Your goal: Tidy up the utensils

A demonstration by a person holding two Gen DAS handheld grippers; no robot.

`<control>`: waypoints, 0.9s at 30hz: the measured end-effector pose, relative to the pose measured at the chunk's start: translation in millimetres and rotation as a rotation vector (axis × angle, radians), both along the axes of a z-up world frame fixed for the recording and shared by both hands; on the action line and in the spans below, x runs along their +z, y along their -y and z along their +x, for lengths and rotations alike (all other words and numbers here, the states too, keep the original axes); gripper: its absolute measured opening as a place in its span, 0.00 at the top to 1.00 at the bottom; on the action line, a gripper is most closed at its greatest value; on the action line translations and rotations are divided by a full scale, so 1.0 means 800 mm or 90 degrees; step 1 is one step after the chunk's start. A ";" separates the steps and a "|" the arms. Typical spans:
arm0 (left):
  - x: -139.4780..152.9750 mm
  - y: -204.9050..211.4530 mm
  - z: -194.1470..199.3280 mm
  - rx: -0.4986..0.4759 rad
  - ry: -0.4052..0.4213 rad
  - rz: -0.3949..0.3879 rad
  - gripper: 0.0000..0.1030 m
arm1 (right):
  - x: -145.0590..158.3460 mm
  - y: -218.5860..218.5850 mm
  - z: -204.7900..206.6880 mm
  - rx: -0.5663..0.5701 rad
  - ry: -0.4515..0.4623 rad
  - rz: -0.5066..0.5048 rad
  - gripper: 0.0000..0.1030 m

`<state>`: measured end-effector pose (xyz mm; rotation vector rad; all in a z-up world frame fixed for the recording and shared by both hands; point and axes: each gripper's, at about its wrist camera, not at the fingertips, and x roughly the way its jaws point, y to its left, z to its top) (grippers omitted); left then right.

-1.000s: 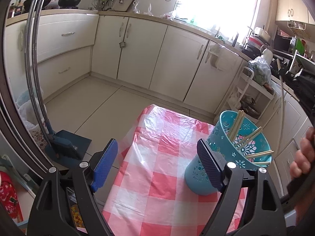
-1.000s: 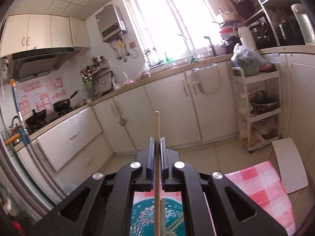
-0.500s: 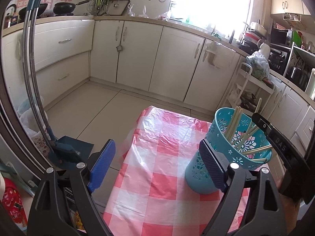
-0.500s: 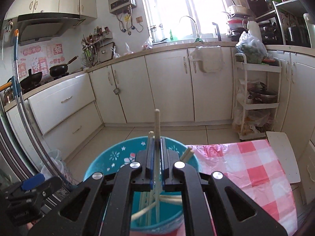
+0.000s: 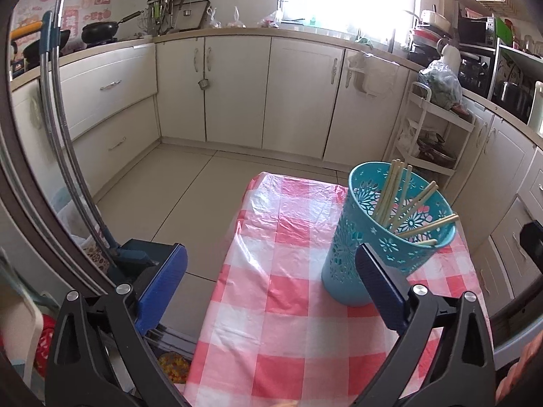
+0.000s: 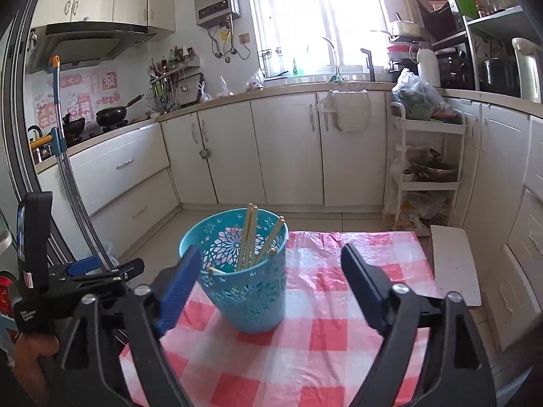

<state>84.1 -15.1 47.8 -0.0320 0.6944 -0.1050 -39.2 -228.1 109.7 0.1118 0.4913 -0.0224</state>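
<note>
A teal openwork basket (image 5: 383, 237) stands upright on the pink-and-white checked tablecloth (image 5: 271, 322), with several pale wooden chopsticks (image 5: 407, 203) leaning inside it. My left gripper (image 5: 269, 254) hovers low over the cloth, jaws opening wide and nothing between them; the basket sits just past its right finger. In the right wrist view, the basket (image 6: 244, 288) and its chopsticks (image 6: 249, 237) stand just ahead of my right gripper (image 6: 271, 252). Its jaws are opening and the pads touch nothing.
The cloth's left edge (image 5: 217, 288) drops to the tiled floor. A broom and dustpan (image 5: 142, 254) lean by the left side. A white board (image 6: 454, 264) lies off the table's right edge. A white trolley rack (image 6: 427, 169) and cream cabinets line the back.
The right gripper was shut on one chopstick above the basket; it has let go, opened wide and drawn back. The left jaws spread a little wider.
</note>
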 end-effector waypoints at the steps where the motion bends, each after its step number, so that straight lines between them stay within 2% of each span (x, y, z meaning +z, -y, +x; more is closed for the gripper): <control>1: 0.007 0.001 -0.012 -0.001 0.000 0.003 0.07 | 0.005 0.001 -0.011 -0.006 -0.008 0.001 0.10; 9: 0.084 0.017 -0.138 0.011 0.021 0.097 0.07 | 0.049 -0.013 -0.095 -0.010 -0.049 -0.001 0.07; 11: 0.102 0.017 -0.171 0.011 0.023 0.103 0.07 | 0.064 -0.021 -0.119 -0.009 -0.043 0.000 0.07; 13: 0.120 0.014 -0.206 0.001 0.026 0.093 0.07 | 0.077 -0.025 -0.145 -0.008 -0.032 0.003 0.07; 16: 0.140 0.007 -0.257 -0.027 0.034 0.052 0.07 | 0.094 -0.036 -0.183 -0.004 -0.021 0.001 0.07; 19: 0.149 0.003 -0.301 -0.026 0.031 0.042 0.07 | 0.101 -0.046 -0.218 -0.001 -0.021 -0.006 0.07; 23: 0.147 -0.007 -0.348 -0.011 0.013 0.010 0.07 | 0.093 -0.052 -0.262 -0.024 -0.033 0.005 0.07; 27: 0.145 -0.012 -0.379 0.000 0.024 0.028 0.07 | 0.080 -0.067 -0.292 -0.016 -0.049 -0.007 0.07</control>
